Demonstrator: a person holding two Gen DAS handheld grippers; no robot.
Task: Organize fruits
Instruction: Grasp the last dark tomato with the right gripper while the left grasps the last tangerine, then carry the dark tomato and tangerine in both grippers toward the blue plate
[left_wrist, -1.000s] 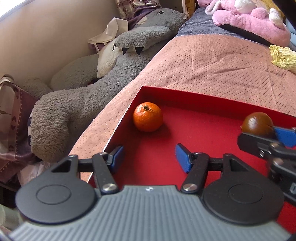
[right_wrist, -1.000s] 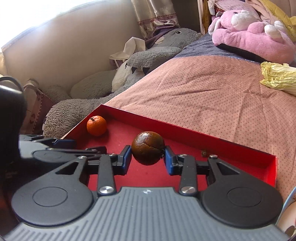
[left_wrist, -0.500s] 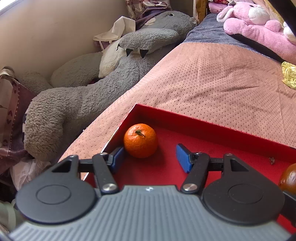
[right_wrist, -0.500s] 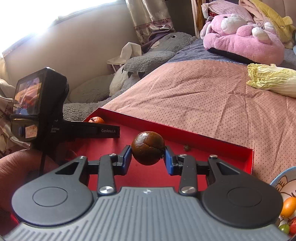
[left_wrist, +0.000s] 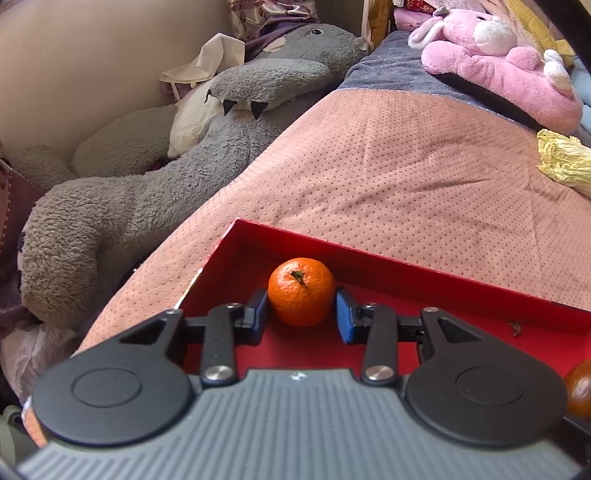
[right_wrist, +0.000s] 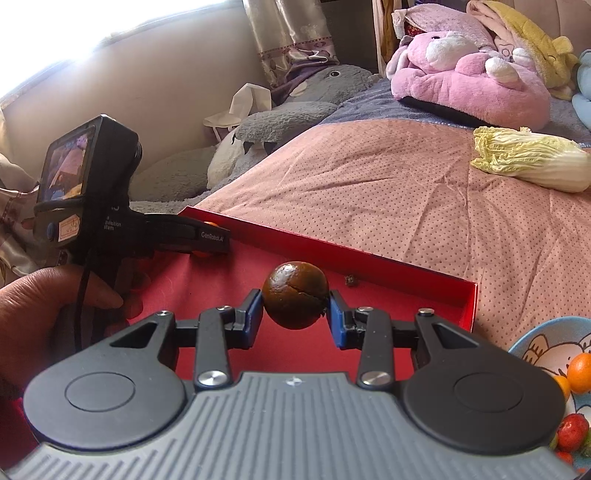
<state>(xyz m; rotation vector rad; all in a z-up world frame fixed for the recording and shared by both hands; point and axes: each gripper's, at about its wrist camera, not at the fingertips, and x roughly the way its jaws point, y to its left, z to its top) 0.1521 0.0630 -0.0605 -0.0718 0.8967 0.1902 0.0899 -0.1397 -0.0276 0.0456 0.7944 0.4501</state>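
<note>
Left gripper (left_wrist: 301, 312) jaws closing around the tangerine (left_wrist: 301, 291) in the red tray (left_wrist: 406, 271); right gripper (right_wrist: 295, 314) clamped on a brown fruit (right_wrist: 295, 297).

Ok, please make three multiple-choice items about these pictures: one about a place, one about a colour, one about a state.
1. Where does the mandarin lie?
A. in a corner of the red tray
B. on the pink bedspread
C. in the bowl

2. What colour are the pads of the right gripper?
A. green
B. blue
C. white

3. What is the right gripper doing?
A. standing open over the tray
B. clamping the brown fruit
C. clamping the cabbage

Answers:
1 A: the mandarin sits inside the tray where two walls meet.
2 B: both pads beside the fruit are blue.
3 B: the pads press on both sides of the brown fruit.
</note>
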